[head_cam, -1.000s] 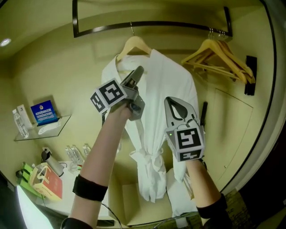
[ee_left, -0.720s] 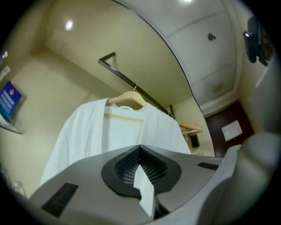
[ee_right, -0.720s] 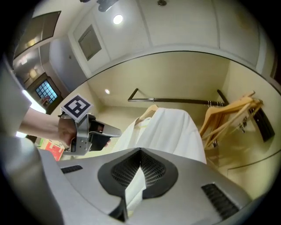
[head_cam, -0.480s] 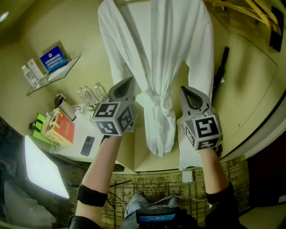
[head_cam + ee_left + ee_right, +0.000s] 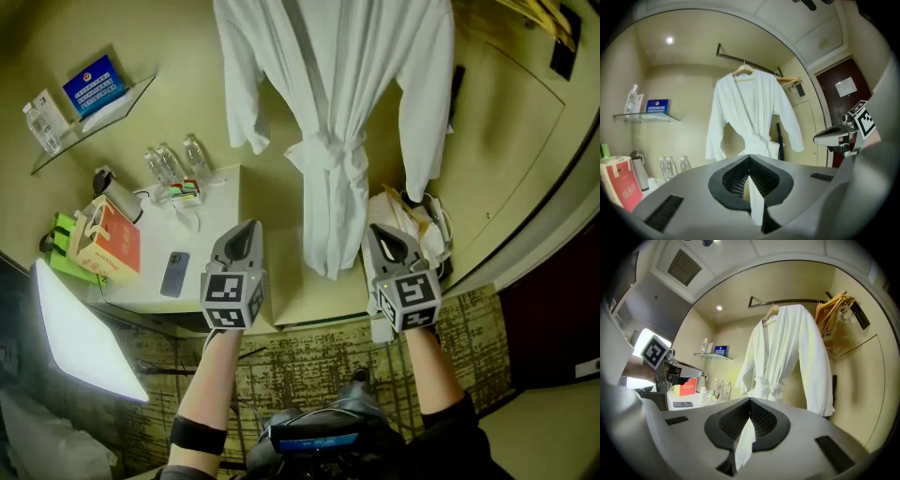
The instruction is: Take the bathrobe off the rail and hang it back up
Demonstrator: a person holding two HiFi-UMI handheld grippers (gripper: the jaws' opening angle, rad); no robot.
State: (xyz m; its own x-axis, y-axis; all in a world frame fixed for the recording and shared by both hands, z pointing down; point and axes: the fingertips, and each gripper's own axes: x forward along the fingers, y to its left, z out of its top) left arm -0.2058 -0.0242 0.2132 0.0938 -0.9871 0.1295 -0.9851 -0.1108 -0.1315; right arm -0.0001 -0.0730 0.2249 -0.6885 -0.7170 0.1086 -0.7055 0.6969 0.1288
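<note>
Bathrobe (image 5: pixel 330 103), white, belt knotted at the waist: hanging from a wooden hanger (image 5: pixel 743 70) on the rail (image 5: pixel 736 56), ahead of and above both grippers and well apart from them, with its hem falling on the line between the two. Left gripper (image 5: pixel 247 228): jaws pressing fully together, gripping nothing, pointing about level toward the lower part of the robe. Right gripper (image 5: pixel 376 231): likewise closed and empty, sitting beside the left and aiming the same way. Both are being held low and near the person's body, judged to be a resting stance, since the robe is bearing its own weight on the hanger and is asking nothing of either jaw. Spare hangers (image 5: pixel 834 310): bunching on the same rail, up and to the right of the right gripper, leaving the robe free room to hang. White table (image 5: pixel 206 272): standing to the left of the left gripper, carrying water bottles (image 5: pixel 173 161), a phone (image 5: pixel 174 273) and a red box (image 5: pixel 112 248), all sitting out of the robe's way.
</note>
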